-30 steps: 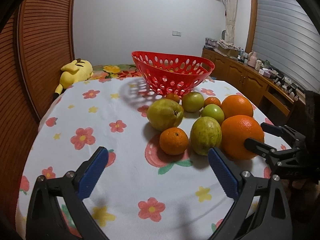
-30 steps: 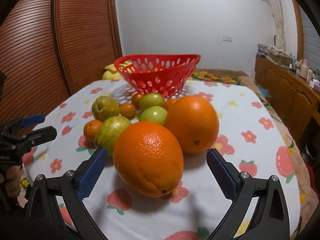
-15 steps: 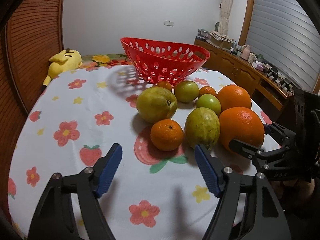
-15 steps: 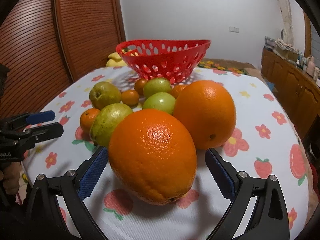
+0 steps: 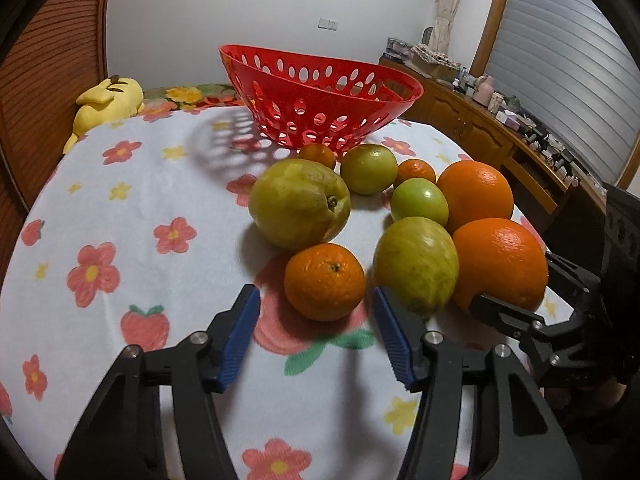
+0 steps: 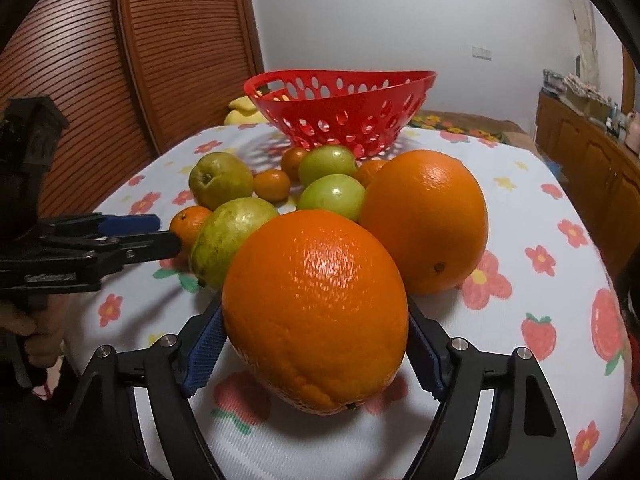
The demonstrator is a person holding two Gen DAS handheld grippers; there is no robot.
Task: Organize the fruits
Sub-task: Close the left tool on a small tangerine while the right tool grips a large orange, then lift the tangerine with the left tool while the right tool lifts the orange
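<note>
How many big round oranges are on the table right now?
2. One big round orange sits between the right gripper pads; the other big orange rests just behind it, beside green fruit.

Round table (image 5: 132, 184) covered with white cloth, flower and strawberry print. Red perforated basket (image 5: 320, 96) sits on it toward the far side. In front of the basket a tight fruit cluster lies on the cloth: two big oranges (image 5: 476, 194), two yellow-green pears (image 5: 298, 202), two small green fruits (image 5: 368, 168), several mandarins (image 5: 324, 282). Yellow plush toy (image 5: 108, 100) at far left edge.
</note>
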